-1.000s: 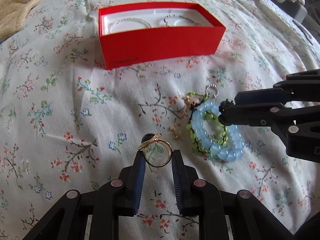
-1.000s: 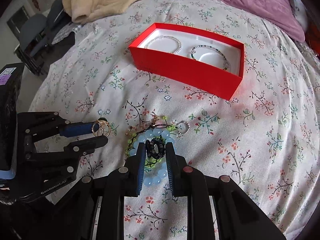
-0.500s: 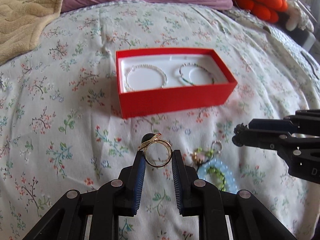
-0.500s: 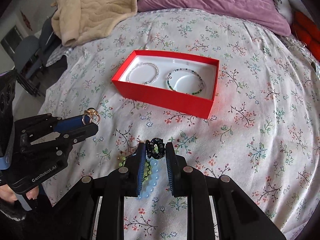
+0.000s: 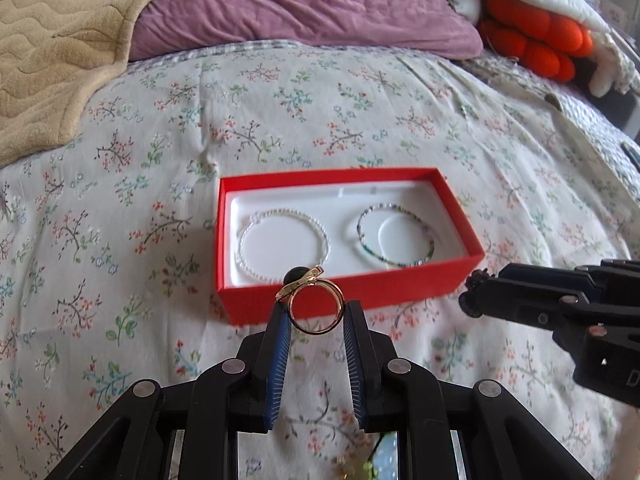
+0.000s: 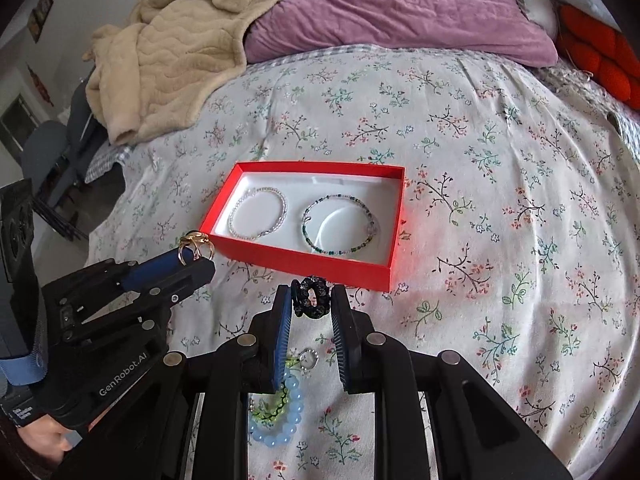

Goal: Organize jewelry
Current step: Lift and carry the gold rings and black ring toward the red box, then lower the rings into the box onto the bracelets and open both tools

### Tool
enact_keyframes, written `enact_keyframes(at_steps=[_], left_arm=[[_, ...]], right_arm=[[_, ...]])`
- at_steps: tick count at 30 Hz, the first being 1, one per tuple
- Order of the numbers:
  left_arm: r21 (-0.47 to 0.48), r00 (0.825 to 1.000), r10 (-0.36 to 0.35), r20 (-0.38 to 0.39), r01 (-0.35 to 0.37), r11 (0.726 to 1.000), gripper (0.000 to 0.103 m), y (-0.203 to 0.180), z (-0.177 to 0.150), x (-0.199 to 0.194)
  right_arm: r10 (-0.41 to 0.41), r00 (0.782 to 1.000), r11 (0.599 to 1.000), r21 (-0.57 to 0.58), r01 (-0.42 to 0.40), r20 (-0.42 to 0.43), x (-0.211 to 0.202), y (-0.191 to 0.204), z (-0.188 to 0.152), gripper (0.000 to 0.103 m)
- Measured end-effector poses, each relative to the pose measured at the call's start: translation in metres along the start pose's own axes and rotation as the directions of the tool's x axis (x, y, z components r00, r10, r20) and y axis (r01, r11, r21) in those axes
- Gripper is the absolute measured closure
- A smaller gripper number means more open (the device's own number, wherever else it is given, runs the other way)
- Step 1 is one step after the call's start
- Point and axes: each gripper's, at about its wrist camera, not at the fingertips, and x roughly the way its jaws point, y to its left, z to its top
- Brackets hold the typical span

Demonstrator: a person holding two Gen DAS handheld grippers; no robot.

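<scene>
Pinching a gold ring (image 5: 316,306), the left hand-held gripper (image 5: 316,320) hovers near the red box (image 5: 344,292).

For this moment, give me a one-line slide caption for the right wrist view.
Right gripper holds a dark beaded ring near the red box; left gripper holds a gold ring.

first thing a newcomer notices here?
The red box mid-bed, with a white bracelet at its left and a green beaded one at its right. Then the left gripper pinching a gold ring and the right gripper pinching a black ring, both just short of the box.
</scene>
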Motion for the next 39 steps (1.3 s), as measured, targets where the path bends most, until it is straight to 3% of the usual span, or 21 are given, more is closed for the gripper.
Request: enact_keyframes(at_steps=[14, 35, 39], left_arm=[[-0.035, 0.997, 0.066, 0.027, -0.065, 0.997, 0.082, -0.005, 0.025, 0.044], [-0.050, 0.995, 0.102, -0.012, -0.102, 0.993, 0.081, 0.005, 0.031, 0.078], [-0.047, 0.994, 0.106, -0.017, -0.106, 0.993, 0.073, 0.005, 0.032, 0.078]], right_arm=[[0.022, 0.996, 0.998, 0.064, -0.027, 0.083, 0.024, -0.024, 0.030, 0.081], [0.021, 0.999, 0.998, 0.052, -0.023, 0.045, 0.060, -0.035, 0.040, 0.081], [0.048, 0.998, 0.997, 0.058, -0.050, 0.036, 0.062, -0.036, 0.040, 0.079]])
